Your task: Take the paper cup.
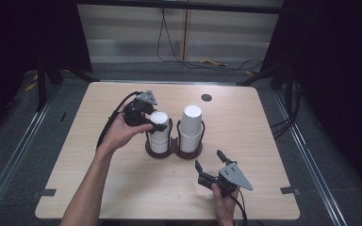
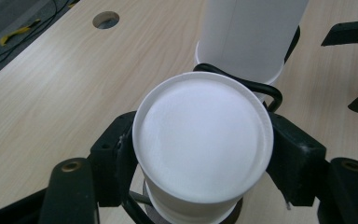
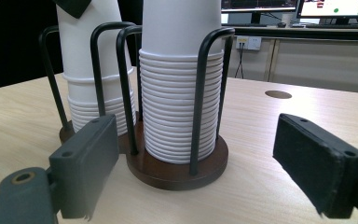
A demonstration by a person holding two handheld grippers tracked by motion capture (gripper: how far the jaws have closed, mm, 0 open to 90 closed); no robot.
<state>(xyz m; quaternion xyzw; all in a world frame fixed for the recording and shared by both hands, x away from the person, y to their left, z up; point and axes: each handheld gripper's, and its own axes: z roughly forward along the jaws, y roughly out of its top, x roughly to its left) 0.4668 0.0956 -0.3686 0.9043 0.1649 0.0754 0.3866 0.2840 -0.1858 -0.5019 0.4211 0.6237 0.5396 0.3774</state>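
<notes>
Two stacks of upturned white paper cups stand in a wooden-based holder [image 1: 174,151] with black wire rails, mid-table. My left gripper [image 1: 156,123] reaches in from the left at the top of the left stack [image 1: 159,139]. Its pads [image 2: 116,158] press both sides of the top cup [image 2: 203,135], so it is shut on that cup. The right stack [image 1: 191,125] stands taller just behind it. My right gripper [image 1: 209,159] rests low in front of the holder, open, its pads [image 3: 91,158] wide apart with nothing between them, facing the right stack [image 3: 179,112].
The light wooden table [image 1: 122,188] has a round cable hole [image 1: 206,97] behind the holder. Dark floor, metal rails and cables surround the table. In the right gripper view, a desk with monitors [image 3: 340,9] stands far back.
</notes>
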